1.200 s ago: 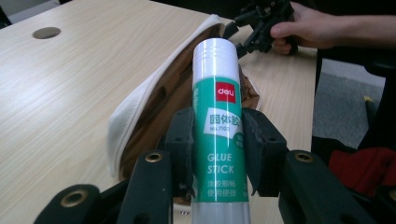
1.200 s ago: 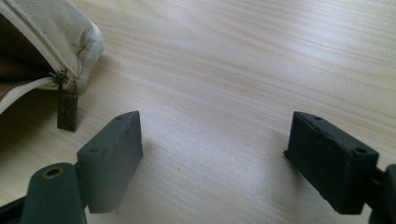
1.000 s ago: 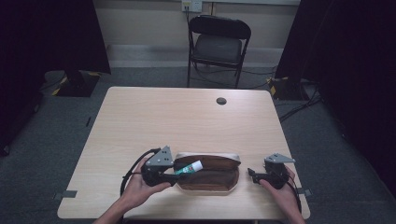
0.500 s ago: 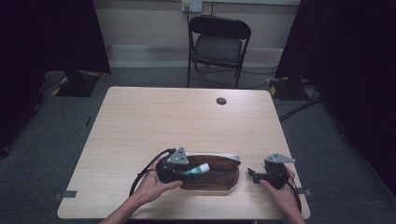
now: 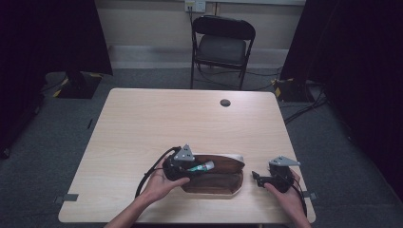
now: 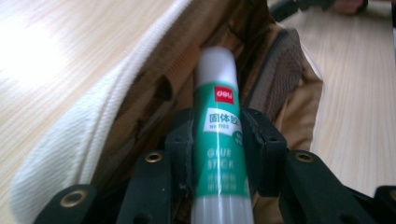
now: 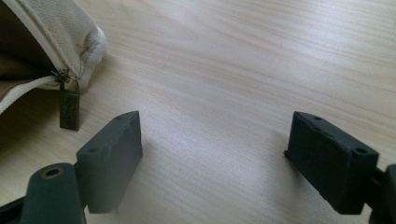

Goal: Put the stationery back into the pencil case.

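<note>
High view: fixed above the person's edge of the pale wood-grain desk, facing forward and down, far enough off to take in the black folding chair beyond.

Left gripper view: rides the left tongs, looking along the jaws, very close to the green-and-white glue stick and the brown fabric pouch with cream edging.

Right gripper view: rides the right tongs, low over the desk. It shares the pouch's zipper end with the high view.

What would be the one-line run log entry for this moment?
left gripper: shut on green-and-white glue stick | glue stick: tip inside open brown fabric pouch | right gripper: open, above light wooden table, beside pouch
</note>
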A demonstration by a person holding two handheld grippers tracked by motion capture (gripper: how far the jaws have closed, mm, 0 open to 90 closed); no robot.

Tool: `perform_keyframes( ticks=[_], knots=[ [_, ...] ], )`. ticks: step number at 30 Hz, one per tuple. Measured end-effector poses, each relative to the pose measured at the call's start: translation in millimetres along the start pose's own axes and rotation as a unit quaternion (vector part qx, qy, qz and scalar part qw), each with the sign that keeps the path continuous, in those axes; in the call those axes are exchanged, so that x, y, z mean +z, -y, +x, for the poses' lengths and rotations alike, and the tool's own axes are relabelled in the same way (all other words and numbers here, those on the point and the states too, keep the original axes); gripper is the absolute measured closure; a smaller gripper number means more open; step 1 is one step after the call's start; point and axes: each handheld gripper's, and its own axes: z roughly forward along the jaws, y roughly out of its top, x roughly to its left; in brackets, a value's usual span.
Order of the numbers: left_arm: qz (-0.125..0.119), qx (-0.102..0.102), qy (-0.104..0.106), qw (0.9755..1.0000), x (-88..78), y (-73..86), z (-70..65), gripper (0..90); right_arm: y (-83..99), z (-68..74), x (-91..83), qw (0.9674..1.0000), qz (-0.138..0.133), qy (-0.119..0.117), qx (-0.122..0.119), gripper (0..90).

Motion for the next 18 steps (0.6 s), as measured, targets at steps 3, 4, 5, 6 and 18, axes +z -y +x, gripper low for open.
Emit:
perform_keyframes(
  ticks=[3,4,5,6,18],
  knots=[
    [-0.005,0.004,-0.004,1.0000,3.2,1.5,0.2,65.5,0.0,0.0,0.0,1.0000,0.000,0.000,0.000,17.2],
    [-0.005,0.004,-0.004,1.0000,3.2,1.5,0.2,65.5,0.0,0.0,0.0,1.0000,0.000,0.000,0.000,17.2],
    [-0.014,-0.001,-0.003,0.9999,2.5,1.7,1.0,65.5,0.0,0.0,0.0,1.0000,0.000,0.000,0.000,17.2],
    [-0.009,-0.002,-0.004,0.9999,1.1,1.3,1.7,65.5,0.0,0.0,0.0,1.0000,0.000,0.000,0.000,17.2],
    [-0.031,-0.015,0.012,0.9993,-14.3,5.8,3.2,66.8,0.0,0.0,0.0,1.0000,0.000,0.000,0.000,17.2]
  ],
)
